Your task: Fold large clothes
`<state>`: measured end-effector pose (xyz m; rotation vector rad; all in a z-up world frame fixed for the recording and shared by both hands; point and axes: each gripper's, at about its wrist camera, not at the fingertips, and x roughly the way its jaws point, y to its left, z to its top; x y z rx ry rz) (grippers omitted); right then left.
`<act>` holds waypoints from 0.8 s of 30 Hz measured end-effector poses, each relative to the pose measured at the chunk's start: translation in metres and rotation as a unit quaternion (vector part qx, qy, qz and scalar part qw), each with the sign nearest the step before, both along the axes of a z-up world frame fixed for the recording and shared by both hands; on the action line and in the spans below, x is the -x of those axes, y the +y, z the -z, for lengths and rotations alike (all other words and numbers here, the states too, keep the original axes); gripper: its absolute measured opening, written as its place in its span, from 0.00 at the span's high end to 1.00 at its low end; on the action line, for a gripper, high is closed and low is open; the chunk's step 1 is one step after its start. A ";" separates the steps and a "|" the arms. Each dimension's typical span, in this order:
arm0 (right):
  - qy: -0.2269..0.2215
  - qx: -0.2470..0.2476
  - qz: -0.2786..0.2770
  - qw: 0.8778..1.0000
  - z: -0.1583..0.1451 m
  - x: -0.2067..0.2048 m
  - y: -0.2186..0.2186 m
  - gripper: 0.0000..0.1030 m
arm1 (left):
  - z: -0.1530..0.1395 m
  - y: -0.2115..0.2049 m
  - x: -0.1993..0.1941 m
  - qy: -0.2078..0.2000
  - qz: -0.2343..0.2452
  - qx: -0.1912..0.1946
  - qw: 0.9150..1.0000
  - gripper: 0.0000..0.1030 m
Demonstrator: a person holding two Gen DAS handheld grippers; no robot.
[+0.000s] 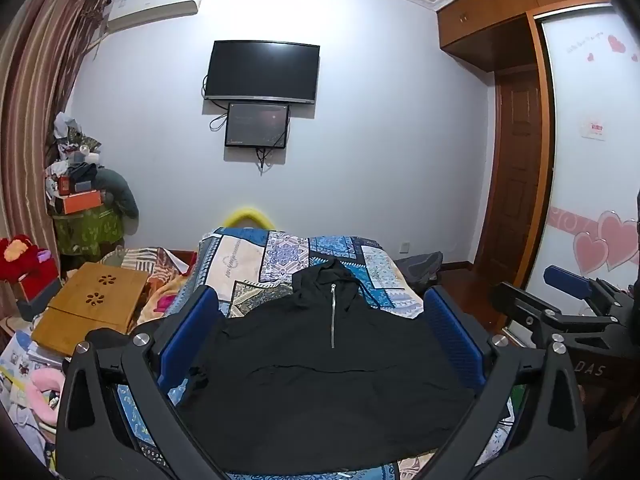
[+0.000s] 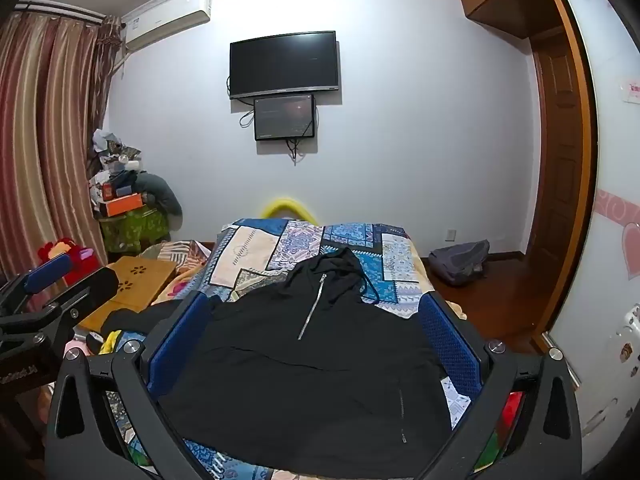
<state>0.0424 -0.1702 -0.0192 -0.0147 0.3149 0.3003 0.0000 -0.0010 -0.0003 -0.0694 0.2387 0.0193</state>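
A black zip hoodie [image 1: 320, 380] lies spread flat on the patterned blue bedspread [image 1: 256, 264], hood pointing away from me, silver zipper up the middle. It also shows in the right wrist view [image 2: 312, 380]. My left gripper [image 1: 320, 320] is open and empty, held above the near part of the hoodie, its blue pads [image 1: 188, 332] wide apart. My right gripper [image 2: 314, 320] is open and empty in the same pose, and it shows at the right edge of the left wrist view [image 1: 568, 284].
A wooden lap desk [image 1: 92, 308] and a clutter of toys and clothes lie left of the bed. A stacked pile [image 1: 80, 200] stands by the curtain. A grey bag [image 2: 460, 260] lies on the wooden floor at the right, near the wardrobe [image 1: 520, 160]. A TV [image 1: 262, 72] hangs on the far wall.
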 end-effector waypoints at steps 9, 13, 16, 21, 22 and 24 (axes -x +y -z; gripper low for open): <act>0.006 -0.001 0.001 1.000 0.000 -0.001 0.003 0.00 | 0.009 0.011 -0.003 0.007 0.001 0.015 1.000 0.00; 0.009 -0.003 -0.002 1.000 0.001 0.001 0.007 0.00 | 0.017 0.014 -0.002 0.010 0.001 0.015 1.000 0.00; 0.013 -0.004 -0.004 1.000 0.002 0.000 0.005 0.00 | 0.018 0.015 -0.003 0.013 0.001 0.017 1.000 0.00; 0.019 -0.005 -0.005 1.000 0.003 -0.003 0.004 0.00 | 0.018 0.016 -0.004 0.014 -0.001 0.014 1.000 0.00; 0.020 -0.005 -0.005 1.000 0.003 -0.005 0.003 0.00 | 0.017 0.015 -0.006 0.015 -0.002 0.014 1.000 0.00; 0.020 -0.005 -0.005 1.000 0.003 -0.004 0.003 0.00 | 0.018 0.016 -0.007 0.015 -0.002 0.015 1.000 0.00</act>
